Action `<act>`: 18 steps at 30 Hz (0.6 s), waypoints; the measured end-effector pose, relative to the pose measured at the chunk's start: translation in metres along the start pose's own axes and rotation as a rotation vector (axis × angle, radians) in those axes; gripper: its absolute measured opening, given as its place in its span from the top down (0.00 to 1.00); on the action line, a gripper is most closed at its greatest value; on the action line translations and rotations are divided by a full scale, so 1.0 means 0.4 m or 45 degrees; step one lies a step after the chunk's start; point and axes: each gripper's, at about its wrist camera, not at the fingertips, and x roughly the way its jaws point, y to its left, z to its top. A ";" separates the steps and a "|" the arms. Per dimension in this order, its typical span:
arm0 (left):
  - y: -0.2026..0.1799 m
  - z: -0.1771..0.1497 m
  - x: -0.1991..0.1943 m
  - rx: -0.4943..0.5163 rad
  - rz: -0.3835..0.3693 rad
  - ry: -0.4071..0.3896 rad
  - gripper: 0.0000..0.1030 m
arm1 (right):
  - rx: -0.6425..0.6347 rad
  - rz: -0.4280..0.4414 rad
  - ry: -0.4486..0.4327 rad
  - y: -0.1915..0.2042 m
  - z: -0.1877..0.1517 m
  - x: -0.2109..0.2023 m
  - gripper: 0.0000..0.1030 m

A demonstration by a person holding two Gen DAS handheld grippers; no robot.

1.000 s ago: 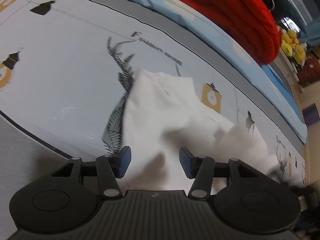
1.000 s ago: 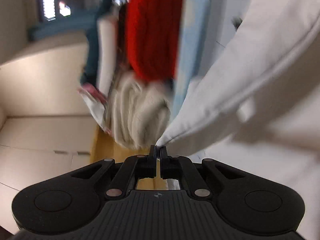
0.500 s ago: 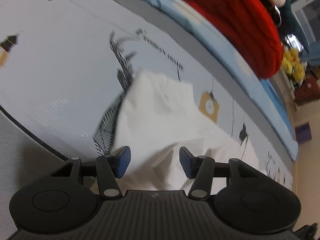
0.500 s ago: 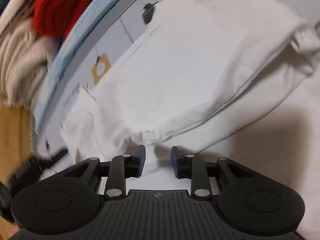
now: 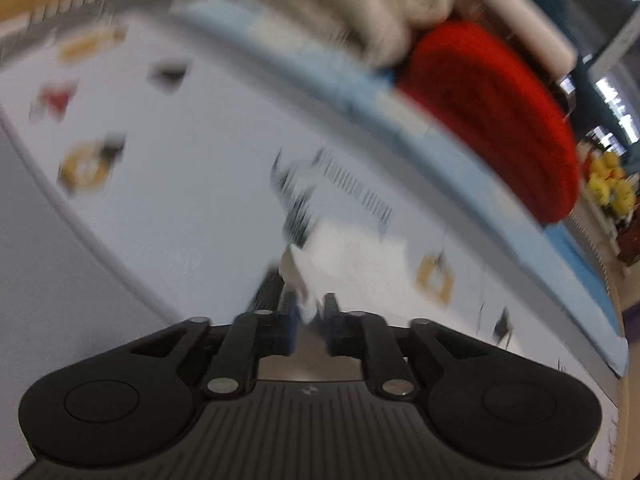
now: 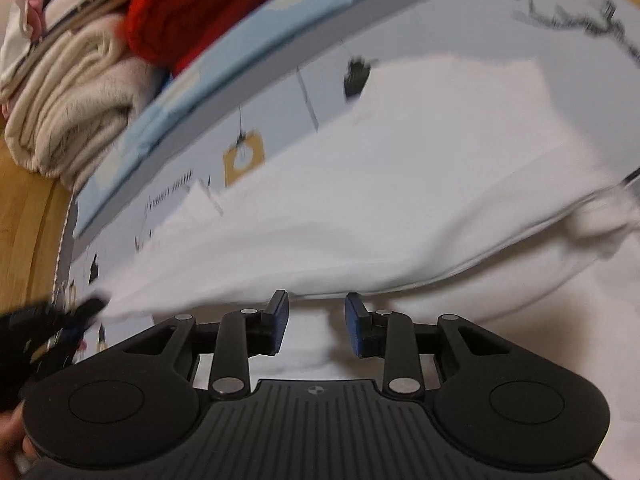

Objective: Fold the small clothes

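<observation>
Printed sheet (image 5: 192,184) blurred; left tool (image 5: 310,320) grip unclear.

Prob. bedroom, printed bedsheet (image 6: 280,92), stacked blankets (image 6: 72,92)

Ahead of my jaws, the pale printed bedsheet (image 6: 280,92) carries a line of dark lettering, too blurred to read

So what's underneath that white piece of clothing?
The white garment lies on a pale printed sheet with yellow tags and dark sketch motifs, visible around its edges. Whatever print or object sits directly beneath the cloth is covered and cannot be seen.
</observation>
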 end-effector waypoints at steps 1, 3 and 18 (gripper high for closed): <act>0.017 -0.004 0.015 -0.056 0.003 0.055 0.78 | 0.008 -0.019 -0.027 -0.002 0.004 -0.005 0.66; 0.047 -0.005 0.046 -0.128 0.011 0.140 0.76 | 0.057 -0.086 -0.087 -0.018 0.012 -0.015 0.66; 0.060 0.049 0.126 -0.055 -0.020 0.152 0.96 | 0.756 -0.301 -0.252 -0.271 0.059 -0.057 0.63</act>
